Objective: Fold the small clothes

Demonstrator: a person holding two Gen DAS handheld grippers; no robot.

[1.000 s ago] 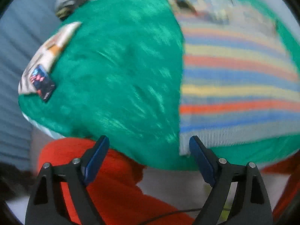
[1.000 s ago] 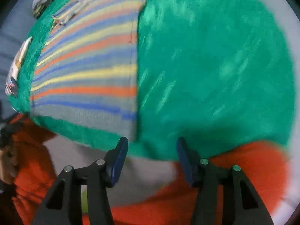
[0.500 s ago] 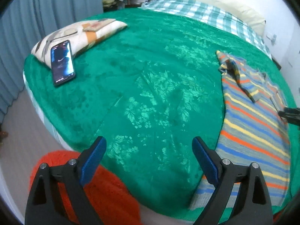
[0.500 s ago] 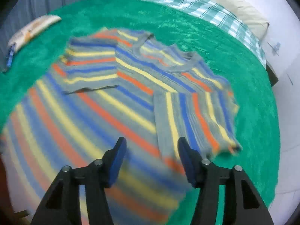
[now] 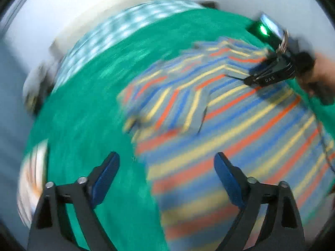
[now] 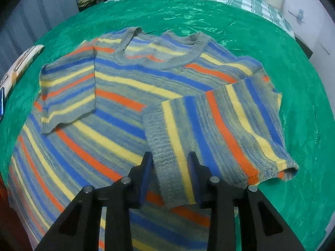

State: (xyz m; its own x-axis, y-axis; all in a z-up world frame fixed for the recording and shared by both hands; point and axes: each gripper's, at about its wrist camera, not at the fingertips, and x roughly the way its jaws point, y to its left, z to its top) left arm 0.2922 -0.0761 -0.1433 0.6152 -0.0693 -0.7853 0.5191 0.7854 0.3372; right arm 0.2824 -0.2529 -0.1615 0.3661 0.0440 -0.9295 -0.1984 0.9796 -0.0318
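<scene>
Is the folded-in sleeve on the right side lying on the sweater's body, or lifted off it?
Touching: right wrist view shows the sleeve lying flat across the sweater's body.

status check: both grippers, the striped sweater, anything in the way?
Left gripper closing, nothing between jaws. Right gripper closing around sleeve cuff. Striped sweater flat on green bedspread, both sleeves folded in. Nothing in the way.

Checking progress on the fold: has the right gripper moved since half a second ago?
Yes. The right gripper has come down toward the sweater's folded sleeve, jaws closing around its cuff.
</scene>
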